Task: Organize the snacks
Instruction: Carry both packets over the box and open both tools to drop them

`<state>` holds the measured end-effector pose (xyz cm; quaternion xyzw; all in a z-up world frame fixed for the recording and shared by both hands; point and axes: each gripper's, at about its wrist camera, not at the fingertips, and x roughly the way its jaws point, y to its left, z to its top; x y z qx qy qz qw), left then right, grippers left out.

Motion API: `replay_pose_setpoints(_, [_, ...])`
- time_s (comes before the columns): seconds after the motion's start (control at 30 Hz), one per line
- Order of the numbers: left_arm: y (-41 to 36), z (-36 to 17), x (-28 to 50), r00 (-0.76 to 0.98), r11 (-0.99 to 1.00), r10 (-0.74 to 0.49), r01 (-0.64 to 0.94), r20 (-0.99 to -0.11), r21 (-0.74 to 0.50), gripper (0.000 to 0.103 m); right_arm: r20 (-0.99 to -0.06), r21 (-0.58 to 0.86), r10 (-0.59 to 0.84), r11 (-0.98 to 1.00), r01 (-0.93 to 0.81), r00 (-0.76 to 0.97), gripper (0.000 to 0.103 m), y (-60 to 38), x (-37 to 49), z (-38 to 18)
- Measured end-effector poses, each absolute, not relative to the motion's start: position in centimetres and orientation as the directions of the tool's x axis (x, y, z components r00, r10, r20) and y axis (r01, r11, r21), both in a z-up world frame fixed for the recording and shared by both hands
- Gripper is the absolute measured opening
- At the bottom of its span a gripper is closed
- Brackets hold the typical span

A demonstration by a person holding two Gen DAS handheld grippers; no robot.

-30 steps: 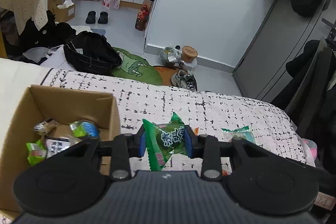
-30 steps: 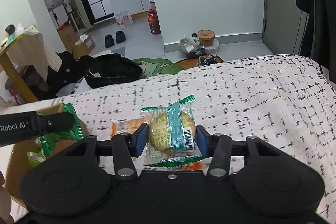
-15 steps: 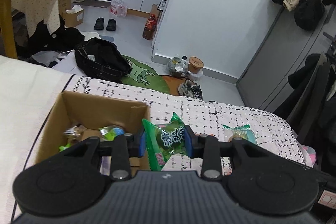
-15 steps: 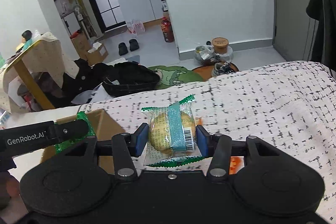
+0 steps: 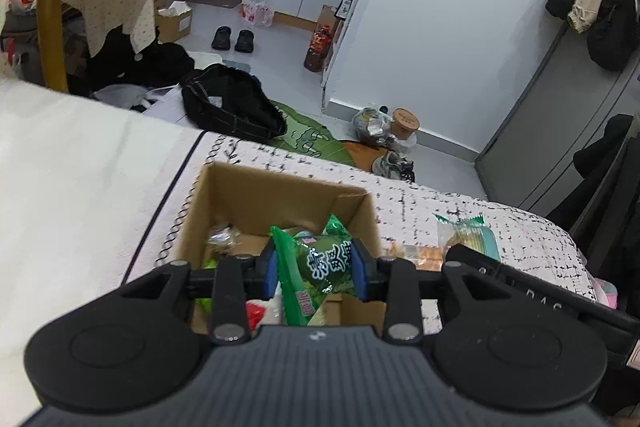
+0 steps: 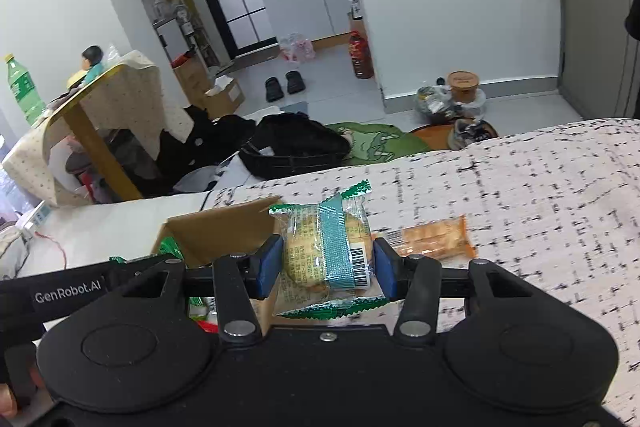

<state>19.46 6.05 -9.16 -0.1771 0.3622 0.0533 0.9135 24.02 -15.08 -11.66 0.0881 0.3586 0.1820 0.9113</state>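
Observation:
My left gripper (image 5: 314,269) is shut on a green snack packet (image 5: 316,267) and holds it over the open cardboard box (image 5: 276,193), which has several snacks inside. My right gripper (image 6: 326,263) is shut on a clear-wrapped yellow cake with a teal band (image 6: 326,251), just right of the box (image 6: 224,231). The cake also shows in the left wrist view (image 5: 466,233). An orange snack packet (image 6: 434,237) lies on the patterned blanket beside the box. The left gripper's body shows at the left of the right wrist view (image 6: 80,289).
The box stands on a bed with a black-and-white patterned blanket (image 6: 540,195) and a white sheet (image 5: 80,179) to the left. Beyond the bed edge the floor holds a black bag (image 5: 232,111), a green mat, shoes and a yellow-legged table (image 6: 96,131).
Both grippers have moved left with their snacks. The left one now hangs over the box instead of right of it. The right one has come up to the box's right side.

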Motion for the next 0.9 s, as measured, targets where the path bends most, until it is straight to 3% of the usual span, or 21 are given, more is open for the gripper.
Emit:
replay_pose_setpoints(0.3, [8.3,-10.2,18.0,0.693,0.912,-0.027,-0.278,-0.72,-0.302,0.035,-0.626,0.297,0.437,0.9,-0.32,0.646,0.048,-12.1,23.0,-11.8])
replay_pose_setpoints(0.8, [10.5,-9.2,17.3,0.72,0.892,0.01,-0.32,-0.694,-0.318,0.047,-0.599,0.303,0.477,0.879,-0.369,0.643,0.049,-8.9,24.2,-10.8])
replay_pose_setpoints(0.87, [10.6,-9.2,17.2,0.722,0.891,0.016,-0.324,-0.691,-0.318,0.048,-0.579,0.316,0.495,0.869,-0.381,0.648,0.053,-8.6,24.5,-10.5])
replay_pose_setpoints(0.9, [10.7,-9.2,17.3,0.723,0.89,0.017,-0.326,-0.69,-0.319,0.048,-0.571,0.319,0.496,0.868,-0.38,0.654,0.064,-8.6,24.6,-10.5])
